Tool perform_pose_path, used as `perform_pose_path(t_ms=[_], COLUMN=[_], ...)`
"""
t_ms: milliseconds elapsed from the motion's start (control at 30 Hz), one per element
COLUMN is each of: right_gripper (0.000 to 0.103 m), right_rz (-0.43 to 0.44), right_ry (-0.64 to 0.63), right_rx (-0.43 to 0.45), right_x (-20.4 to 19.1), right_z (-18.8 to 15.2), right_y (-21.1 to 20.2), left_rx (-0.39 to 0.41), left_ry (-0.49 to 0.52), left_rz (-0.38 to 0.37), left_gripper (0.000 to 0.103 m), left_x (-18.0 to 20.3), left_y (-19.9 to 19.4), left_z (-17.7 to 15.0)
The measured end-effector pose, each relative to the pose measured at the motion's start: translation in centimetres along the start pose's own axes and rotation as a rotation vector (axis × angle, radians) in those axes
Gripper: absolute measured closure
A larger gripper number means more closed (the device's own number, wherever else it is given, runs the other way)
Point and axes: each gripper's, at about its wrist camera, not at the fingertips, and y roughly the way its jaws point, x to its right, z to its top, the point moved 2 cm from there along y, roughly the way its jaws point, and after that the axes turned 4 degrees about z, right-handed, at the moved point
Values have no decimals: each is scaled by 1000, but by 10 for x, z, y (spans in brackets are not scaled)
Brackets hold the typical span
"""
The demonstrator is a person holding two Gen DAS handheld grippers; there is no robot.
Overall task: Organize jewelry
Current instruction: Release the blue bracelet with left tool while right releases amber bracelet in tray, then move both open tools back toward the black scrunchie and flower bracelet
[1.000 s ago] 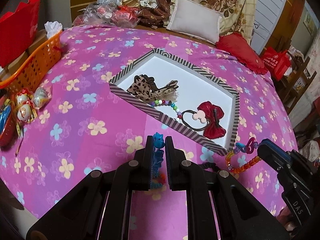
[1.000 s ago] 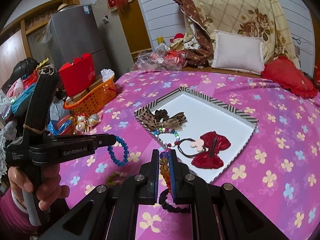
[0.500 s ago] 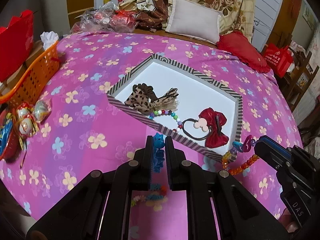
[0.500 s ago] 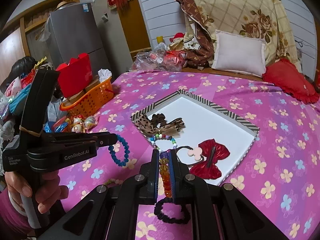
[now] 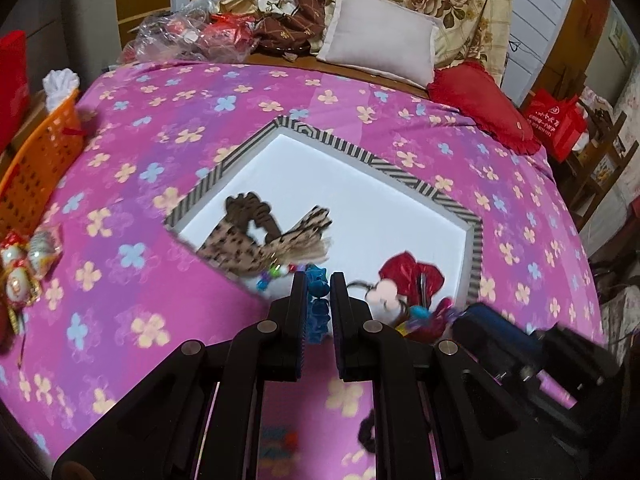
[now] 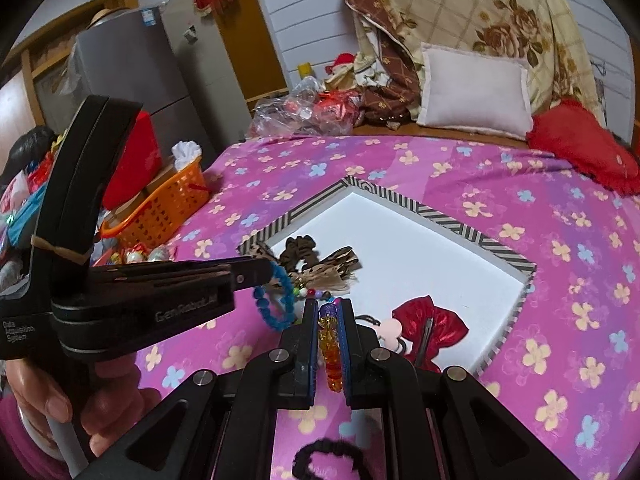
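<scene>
Two grippers clenched, left gripper point(image 5: 319, 280) grasping blue bead bracelet point(image 6: 276, 300), right gripper point(image 6: 327, 310) grasping orange bead strand point(image 6: 332, 354), black hair tie point(image 6: 328, 458) clear only in right view, striped tray point(image 5: 416, 186) ahead.

Tray floor: the far half of the tray point(image 6: 440, 216) was left bare and white.
Near corner: it was crowded by a leopard bow point(image 6: 320, 260), a red bow point(image 6: 432, 320) and a hair tie point(image 6: 370, 322).
Left side: it was bounded by an orange basket point(image 6: 168, 204).
Near bedspread: a black scrunchie point(image 6: 328, 456) was lying there.
</scene>
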Motion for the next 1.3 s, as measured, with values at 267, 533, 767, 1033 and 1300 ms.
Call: perform_pose_path(t_ms=[267,533,767,1033,1300], right_gripper=[94,94,59,59,54], right_rz=[-87,-139,-176,-190,-203], right_ry=[109,138,112,98,56], right_rx=[-64,-105,-107,-77,-38], right_x=[49,74,72,66,44], right_z=[-12,-30,-39,-43,-52], right_y=[38,50,49,28,-4], left_rx=[-69,-107,-87,-79,-3], left_ry=[-37,-55,-21,-5,34], left_rz=[4,39,68,63,62], left_gripper=[93,93,93,78,47], left_x=[-6,-26,-18,-12,-5], left_y=[54,83,85,87,53], left_z=[6,-14,-18,-17,-27])
